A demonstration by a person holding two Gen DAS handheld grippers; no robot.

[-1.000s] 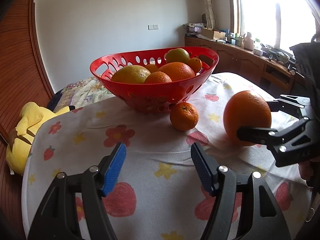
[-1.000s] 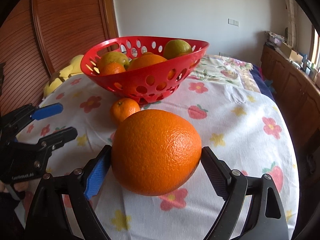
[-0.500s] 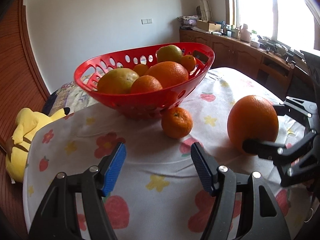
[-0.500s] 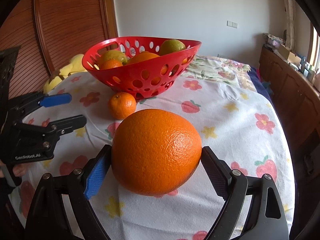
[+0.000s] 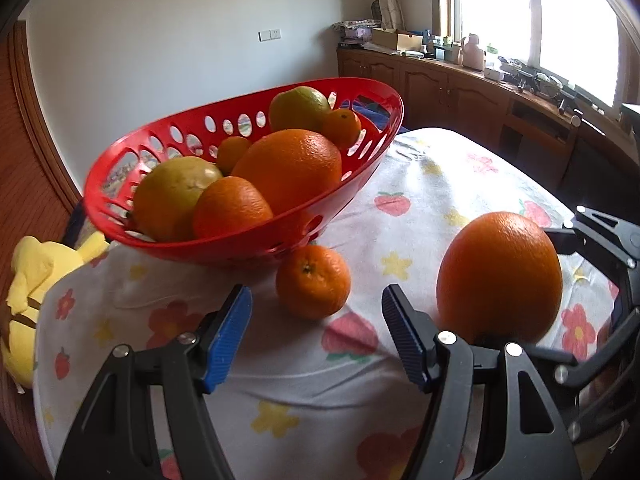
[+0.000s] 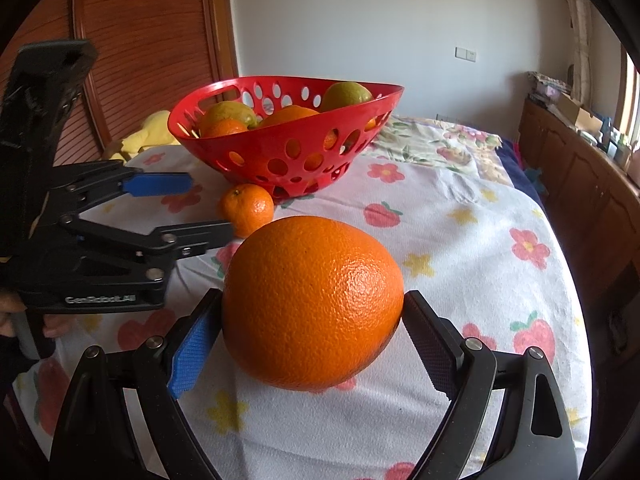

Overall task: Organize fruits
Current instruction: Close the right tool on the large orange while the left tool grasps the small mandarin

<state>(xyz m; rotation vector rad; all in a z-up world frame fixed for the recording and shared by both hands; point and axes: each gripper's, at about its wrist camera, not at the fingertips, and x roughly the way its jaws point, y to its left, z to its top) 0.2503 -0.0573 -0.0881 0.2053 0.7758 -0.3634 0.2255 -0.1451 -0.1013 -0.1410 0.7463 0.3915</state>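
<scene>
While the right gripper [image 6: 310, 336] clamps the large orange [image 6: 313, 302] between its two blue pads, the fruit sits above the flowered tablecloth [image 6: 460, 240], and whether its underside touches the cloth cannot be told. The pads press the orange's left and right flanks, so the jaws stand about as wide as the fruit. Its skin is bright, pebbled and unblemished.

The left gripper [image 5: 316, 336] holds nothing; its jaws stand wide apart, pointing at the small mandarin [image 5: 313, 281] that lies on the cloth just beyond the fingertips. Neither blue pad touches the mandarin. In the right wrist view the left gripper [image 6: 192, 208] reaches in from the left, its lower finger tip just beside the mandarin [image 6: 247, 210], with contact unclear.

The mandarin rests close against the near foot of the red perforated basket [image 5: 240, 236], which stands farther back on the table. Inside the basket lie several citrus fruits: a large orange, smaller oranges and two yellow-green ones. A yellow plush toy [image 5: 28, 280] lies at the far left edge of the table.
</scene>
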